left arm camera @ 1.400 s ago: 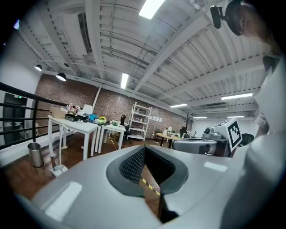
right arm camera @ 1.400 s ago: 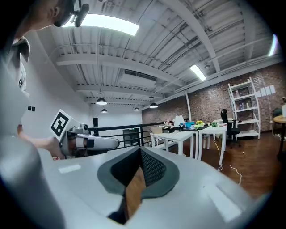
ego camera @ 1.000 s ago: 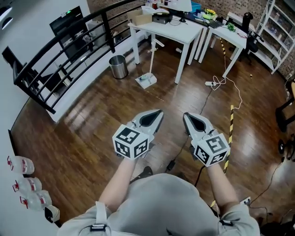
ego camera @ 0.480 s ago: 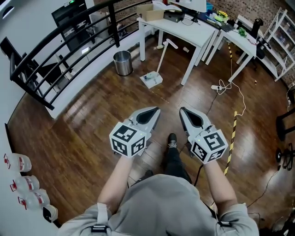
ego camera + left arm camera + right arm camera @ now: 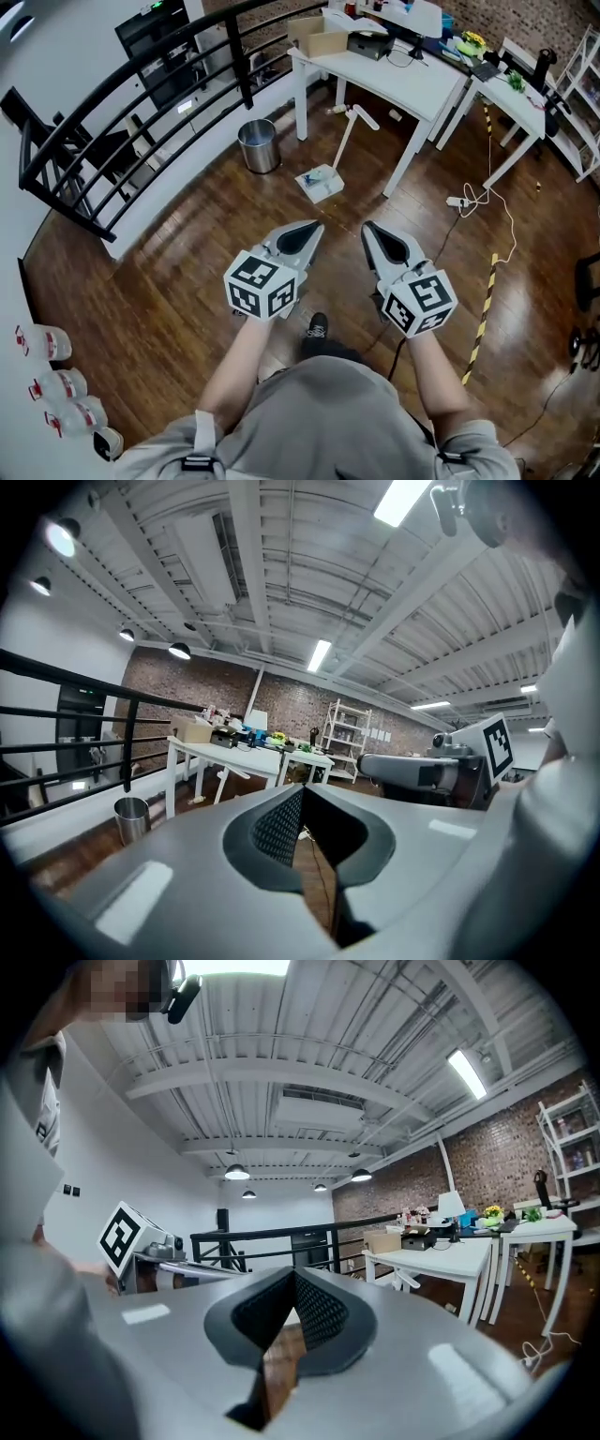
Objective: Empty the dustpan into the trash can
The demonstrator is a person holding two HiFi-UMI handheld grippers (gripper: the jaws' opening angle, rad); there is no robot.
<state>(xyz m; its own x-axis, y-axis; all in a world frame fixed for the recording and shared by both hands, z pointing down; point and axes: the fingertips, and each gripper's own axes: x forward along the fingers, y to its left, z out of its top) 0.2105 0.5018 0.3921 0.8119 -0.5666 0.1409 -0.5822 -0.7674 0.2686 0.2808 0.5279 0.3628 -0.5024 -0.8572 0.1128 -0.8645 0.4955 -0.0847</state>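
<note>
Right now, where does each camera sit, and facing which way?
Head view: on the person's head, facing steeply down at the dustpan; forearms, torso, shoe show.
Left gripper view: on the left hand-held gripper, facing the white table; own jaws show.
Right gripper view: on the right hand-held gripper, facing the railing; own jaws show.
Head and left gripper views share the trash can.

No words or numbers are legible — only square coded markers on left gripper (image 5: 314,229) and right gripper (image 5: 368,229).
</note>
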